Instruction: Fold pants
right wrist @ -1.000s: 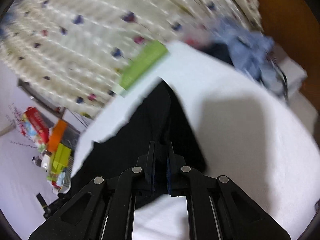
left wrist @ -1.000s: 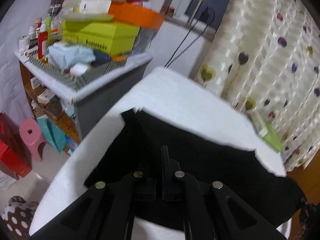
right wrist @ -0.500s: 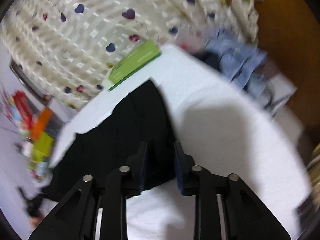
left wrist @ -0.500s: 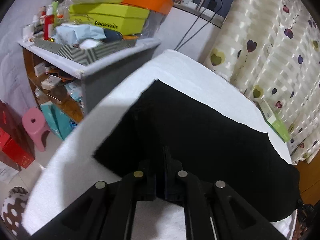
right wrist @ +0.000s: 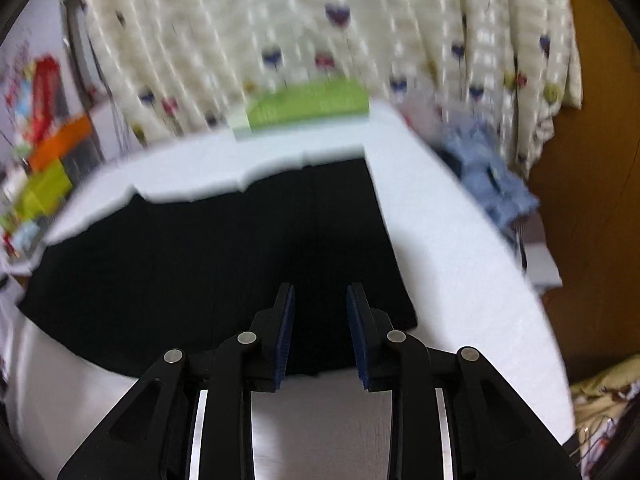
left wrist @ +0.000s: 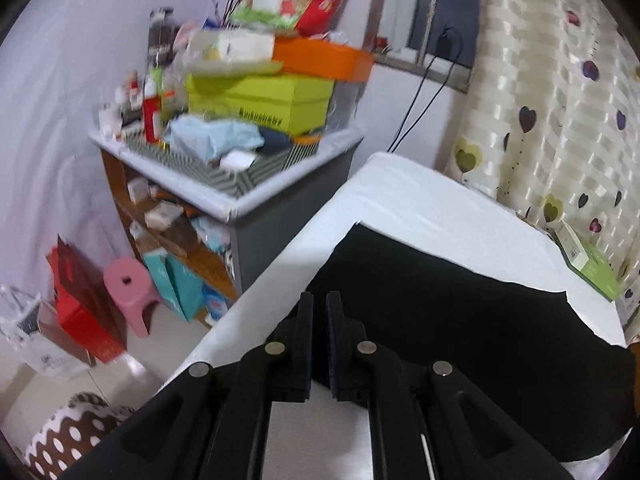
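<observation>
Two grippers hang over my work. My left gripper [left wrist: 319, 306] has its jaws parted by a narrow slit, having just eased apart, and I see no cloth pinched between them. My right gripper [right wrist: 320, 292] stands wider, its blue pads [right wrist: 285, 332] clear of the fabric after just opening. Below both lie the black pants [left wrist: 460, 320], folded flat on the white table [left wrist: 420, 204], their near edge under my fingertips.

Past the table's far edge a green and white box [left wrist: 588, 262] rests against the heart-print curtain [left wrist: 560, 100]. To the left a grey cabinet [left wrist: 280, 216] carries a striped tray [left wrist: 240, 176] holding pale blue wrapping, with a lime-green box [left wrist: 264, 104] behind it; its dark lettering is too blurred for me to read. An orange box [left wrist: 324, 60] sits on top of that. On the floor stand a pink stool [left wrist: 130, 284] and a red bag [left wrist: 80, 316].
</observation>
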A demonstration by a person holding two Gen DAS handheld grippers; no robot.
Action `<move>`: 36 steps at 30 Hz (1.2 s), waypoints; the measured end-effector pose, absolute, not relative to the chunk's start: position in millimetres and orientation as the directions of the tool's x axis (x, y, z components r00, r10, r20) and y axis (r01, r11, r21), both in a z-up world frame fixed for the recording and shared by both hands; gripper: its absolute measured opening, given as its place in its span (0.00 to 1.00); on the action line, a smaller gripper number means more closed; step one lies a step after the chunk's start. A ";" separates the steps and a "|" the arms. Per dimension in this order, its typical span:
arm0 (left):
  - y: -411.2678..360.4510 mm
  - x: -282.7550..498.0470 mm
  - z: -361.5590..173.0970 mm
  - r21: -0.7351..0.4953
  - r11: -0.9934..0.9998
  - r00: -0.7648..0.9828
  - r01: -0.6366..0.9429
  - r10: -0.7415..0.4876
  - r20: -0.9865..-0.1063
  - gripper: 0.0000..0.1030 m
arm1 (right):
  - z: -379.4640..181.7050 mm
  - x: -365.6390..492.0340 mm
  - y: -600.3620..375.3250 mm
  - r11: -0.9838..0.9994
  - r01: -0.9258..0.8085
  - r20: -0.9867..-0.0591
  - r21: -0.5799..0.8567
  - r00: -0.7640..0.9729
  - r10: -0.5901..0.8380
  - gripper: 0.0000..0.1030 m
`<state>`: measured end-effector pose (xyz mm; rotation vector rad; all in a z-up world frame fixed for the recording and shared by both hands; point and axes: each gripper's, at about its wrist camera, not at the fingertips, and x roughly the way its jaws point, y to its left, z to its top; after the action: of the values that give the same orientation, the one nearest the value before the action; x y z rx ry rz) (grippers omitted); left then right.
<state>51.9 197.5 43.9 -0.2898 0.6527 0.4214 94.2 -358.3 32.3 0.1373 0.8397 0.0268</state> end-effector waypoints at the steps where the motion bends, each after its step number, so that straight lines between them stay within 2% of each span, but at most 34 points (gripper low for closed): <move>1: 192.3 52.8 45.1 -0.111 0.882 0.719 -0.457 0.293 -0.630 0.10 | 35.9 93.5 -359.5 0.992 0.031 -0.736 0.126 0.673 0.073 0.27; 8: 181.6 67.1 32.0 -0.096 0.900 0.687 -0.426 0.252 -0.682 0.10 | 50.4 106.4 -344.7 0.993 -0.019 -0.723 0.120 0.684 0.101 0.27; 11: 161.4 74.8 31.4 -0.089 0.933 0.701 -0.347 0.195 -0.686 0.10 | 50.3 126.4 -328.8 0.991 -0.078 -0.724 0.113 0.676 0.136 0.27; 16: 129.8 98.6 17.8 -0.032 0.972 0.675 -0.234 0.139 -0.725 0.10 | 30.3 149.7 -327.3 0.991 -0.082 -0.775 0.105 0.618 0.134 0.27; 19: 131.2 102.6 7.2 -0.029 0.972 0.642 -0.234 0.133 -0.755 0.10 | 38.4 140.6 -322.2 0.993 -0.094 -0.769 0.078 0.628 0.120 0.27; 24: 143.6 90.2 15.5 -0.034 0.963 0.650 -0.266 0.153 -0.745 0.11 | 50.6 109.1 -303.3 0.981 -0.171 -0.747 0.090 0.640 0.180 0.27; 28: 157.8 70.5 10.7 -0.049 0.950 0.647 -0.307 0.171 -0.743 0.15 | 30.3 97.8 -292.5 0.977 -0.201 -0.785 0.066 0.595 0.175 0.28; 33: 170.1 62.2 15.2 -0.106 0.938 0.653 -0.331 0.147 -0.743 0.16 | 44.6 85.4 -289.6 0.973 -0.205 -0.754 0.110 0.620 0.216 0.35; 36: 175.3 47.3 22.9 -0.167 0.928 0.684 -0.332 0.115 -0.720 0.23 | 49.1 76.5 -273.8 0.958 -0.266 -0.736 0.104 0.628 0.254 0.41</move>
<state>47.3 175.3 22.9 -0.2964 0.7797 0.2550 76.5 -273.8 49.1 -0.0153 0.8410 0.2984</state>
